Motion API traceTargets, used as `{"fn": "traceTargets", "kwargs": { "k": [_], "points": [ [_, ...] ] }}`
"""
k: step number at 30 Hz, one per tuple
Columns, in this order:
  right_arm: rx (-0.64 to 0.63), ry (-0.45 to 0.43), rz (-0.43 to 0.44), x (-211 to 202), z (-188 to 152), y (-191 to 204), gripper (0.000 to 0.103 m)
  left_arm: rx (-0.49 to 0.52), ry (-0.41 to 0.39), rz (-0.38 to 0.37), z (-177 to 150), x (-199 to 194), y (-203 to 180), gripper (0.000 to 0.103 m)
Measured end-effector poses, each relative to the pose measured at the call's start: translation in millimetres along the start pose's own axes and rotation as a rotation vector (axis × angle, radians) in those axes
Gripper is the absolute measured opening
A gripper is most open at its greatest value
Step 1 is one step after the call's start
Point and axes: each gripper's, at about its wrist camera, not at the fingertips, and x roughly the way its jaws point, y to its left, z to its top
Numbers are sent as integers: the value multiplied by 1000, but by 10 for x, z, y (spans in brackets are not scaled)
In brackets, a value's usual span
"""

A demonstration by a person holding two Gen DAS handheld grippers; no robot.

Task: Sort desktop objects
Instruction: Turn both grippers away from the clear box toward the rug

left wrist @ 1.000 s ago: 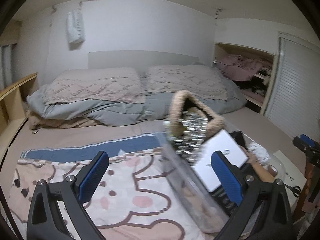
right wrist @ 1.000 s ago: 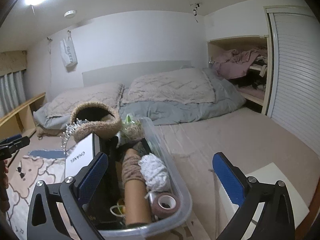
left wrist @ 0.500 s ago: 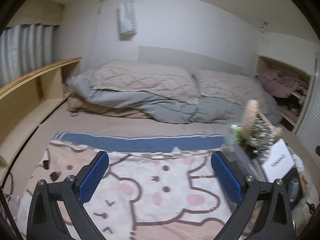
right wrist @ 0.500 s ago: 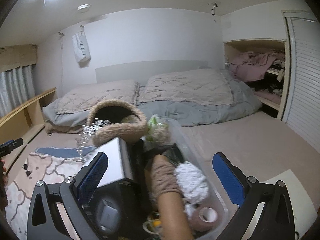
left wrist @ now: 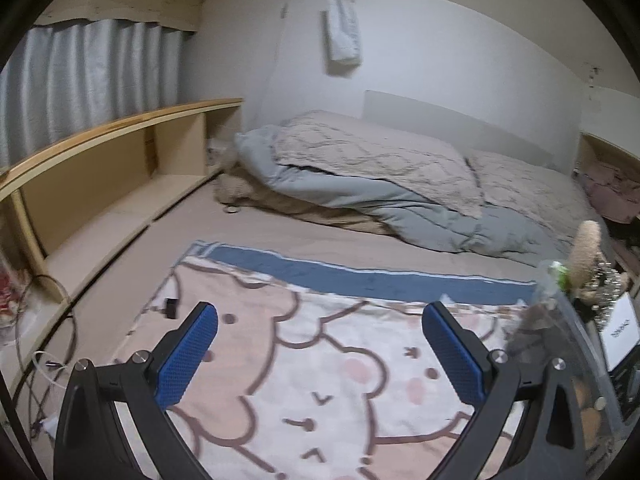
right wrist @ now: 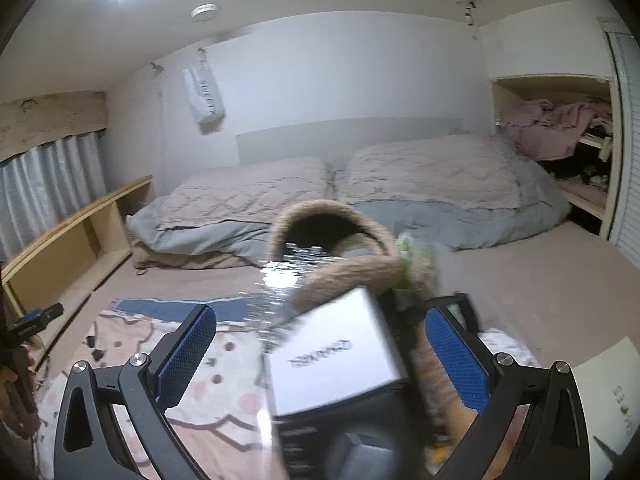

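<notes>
A clear plastic bin [left wrist: 568,332] full of objects stands on the bed at the right edge of the left wrist view. In the right wrist view it fills the lower middle, blurred: a white box with black lettering [right wrist: 336,364], a furry tan hat [right wrist: 340,240], a silver tiara [right wrist: 288,276] and a green item [right wrist: 404,256]. My right gripper [right wrist: 320,352] is open, its fingers on either side of the white box, close above it. My left gripper [left wrist: 320,352] is open and empty over the cartoon blanket [left wrist: 320,380], left of the bin.
Two pillows [right wrist: 428,172] and a grey duvet [left wrist: 400,204] lie at the bed's head. A wooden shelf [left wrist: 100,168] runs along the left with cables [left wrist: 44,336] on the floor. A small black item [left wrist: 171,307] lies on the blanket. A white sheet [right wrist: 608,384] lies right.
My left gripper has swung left, so the bin slid to the right edge of its view. My right gripper has moved left and closer over the bin, onto the white box.
</notes>
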Motion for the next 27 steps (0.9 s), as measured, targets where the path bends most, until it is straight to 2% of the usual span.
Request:
{"fn": "traceTargets", "kwargs": {
  "k": [4, 11, 16, 23, 27],
  "points": [
    [-17, -39, 16, -27, 53, 322, 103, -11, 2, 64, -56, 45, 262, 103],
    [-71, -75, 52, 112, 133, 764, 103, -41, 6, 114, -127, 102, 740, 103],
    [-145, -32, 112, 413, 119, 1096, 103, -49, 6, 153, -189, 216, 1039, 103],
    [-239, 27, 200, 831, -10, 1597, 103, 53, -44, 308, -357, 497, 1333, 103],
    [-307, 51, 236, 1036, -94, 1877, 103, 73, -22, 320, -448, 720, 1532, 103]
  ]
}}
